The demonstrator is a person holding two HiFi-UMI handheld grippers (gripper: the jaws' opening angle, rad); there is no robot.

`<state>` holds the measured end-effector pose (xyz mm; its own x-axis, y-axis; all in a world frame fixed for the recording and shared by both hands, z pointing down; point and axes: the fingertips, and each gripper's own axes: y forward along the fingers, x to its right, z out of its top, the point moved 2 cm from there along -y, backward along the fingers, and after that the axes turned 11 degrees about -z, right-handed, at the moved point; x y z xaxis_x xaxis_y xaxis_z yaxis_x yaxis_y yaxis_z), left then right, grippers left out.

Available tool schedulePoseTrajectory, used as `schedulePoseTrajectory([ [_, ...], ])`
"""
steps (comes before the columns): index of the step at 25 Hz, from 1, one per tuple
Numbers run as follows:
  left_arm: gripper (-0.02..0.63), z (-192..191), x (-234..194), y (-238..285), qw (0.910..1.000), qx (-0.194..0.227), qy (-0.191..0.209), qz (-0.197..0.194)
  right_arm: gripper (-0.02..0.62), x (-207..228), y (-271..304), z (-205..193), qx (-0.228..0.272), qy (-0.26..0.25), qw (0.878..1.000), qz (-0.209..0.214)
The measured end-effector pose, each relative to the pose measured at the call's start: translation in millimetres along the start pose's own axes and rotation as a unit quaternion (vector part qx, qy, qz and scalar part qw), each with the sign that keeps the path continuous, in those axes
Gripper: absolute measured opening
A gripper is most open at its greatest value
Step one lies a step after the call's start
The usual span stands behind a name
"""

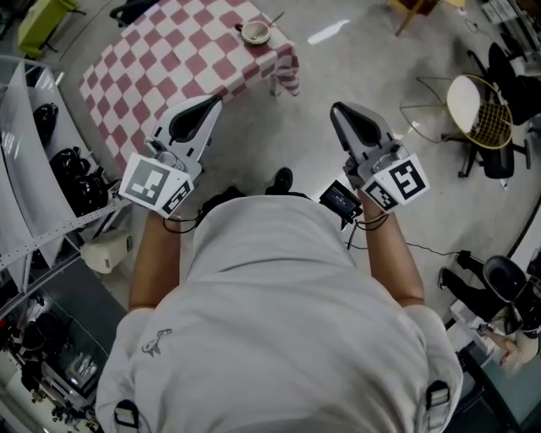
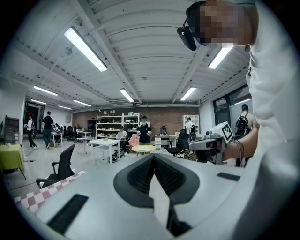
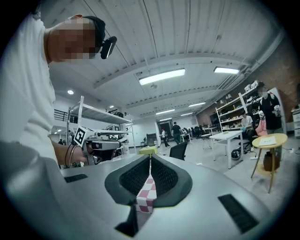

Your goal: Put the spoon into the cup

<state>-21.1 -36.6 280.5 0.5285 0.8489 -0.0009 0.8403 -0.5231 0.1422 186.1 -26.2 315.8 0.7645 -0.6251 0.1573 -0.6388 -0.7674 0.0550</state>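
Head view: the cup (image 1: 255,33) and spoon (image 1: 275,17) sit at the far table's (image 1: 169,59) right corner, well apart from your left gripper (image 1: 211,101) and right gripper (image 1: 338,109). Left gripper view: jaws pressed together, empty. Right gripper view: likewise. Arrive shut and you could nudge the spoon off that edge.

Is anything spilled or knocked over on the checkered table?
Nothing stands out. The cup stands upright near the corner of the table, with what looks like the spoon lying beside it. No spill shows.

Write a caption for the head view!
Left gripper and right gripper shut, short of the checkered table with a cup.
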Motion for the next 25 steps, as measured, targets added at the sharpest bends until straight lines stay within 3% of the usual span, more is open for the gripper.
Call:
schedulePoseTrajectory([
  [9, 0.014, 4, 14, -66, 0.9991, 0.030, 0.008, -0.027, 0.037, -70, -17, 11, 0.009, -0.034, 0.999, -0.026],
  [25, 0.014, -25, 50, -228, 0.9980, 0.025, 0.024, -0.052, 0.037, -238, -38, -21, 0.003, -0.036, 0.998, -0.057],
])
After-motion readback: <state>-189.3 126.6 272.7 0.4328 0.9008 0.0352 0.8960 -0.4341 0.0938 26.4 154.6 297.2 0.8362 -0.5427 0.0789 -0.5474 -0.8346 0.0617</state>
